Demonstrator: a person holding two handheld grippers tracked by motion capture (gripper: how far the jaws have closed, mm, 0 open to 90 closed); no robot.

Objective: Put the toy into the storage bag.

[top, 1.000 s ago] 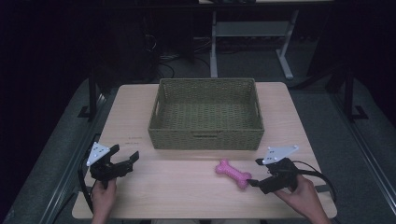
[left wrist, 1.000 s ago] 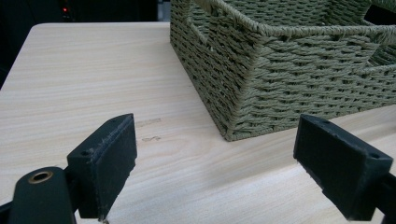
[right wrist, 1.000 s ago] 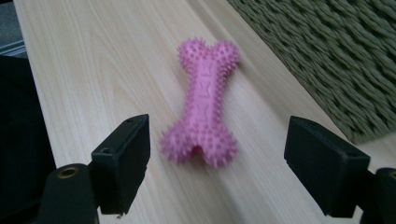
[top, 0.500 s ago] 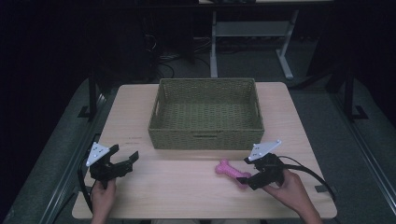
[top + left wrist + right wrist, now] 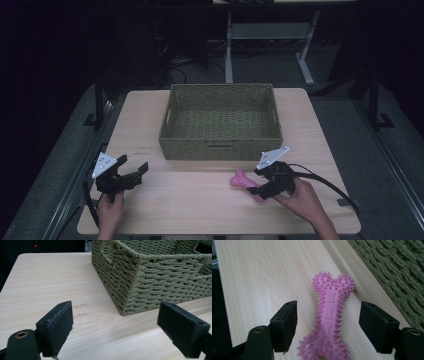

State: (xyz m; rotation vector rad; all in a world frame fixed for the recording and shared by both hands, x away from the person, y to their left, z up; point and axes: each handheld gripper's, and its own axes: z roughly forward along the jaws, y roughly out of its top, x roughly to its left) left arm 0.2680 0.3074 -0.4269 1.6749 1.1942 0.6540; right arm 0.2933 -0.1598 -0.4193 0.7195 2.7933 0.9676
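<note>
The step in hand looks like the grasp of the pink bone toy (image 5: 246, 182), which lies flat on the bench (image 5: 200, 210) in the lower right of the high view, just in front of the woven basket (image 5: 220, 150). The right gripper (image 5: 261, 190) sits over the toy's near end. In the right gripper view the toy (image 5: 330, 322) lies lengthwise between the jaws, which stand apart on either side of its shaft with bare wood showing between pad and rubber; they have just been closing, but nothing is clamped yet. The left gripper (image 5: 134, 175) rests at the lower left of the high view, its jaws wide apart and empty, pointing at the basket's corner (image 5: 130, 290).

The next move probably calls for the jaws to close squarely on the narrow shaft, then a lift and a carry up the frame over the basket's near wall.

Compared with the high view a second ago, the right hand has slid leftward from beside the toy onto it; the toy, the basket and the left hand are where they were.
</note>
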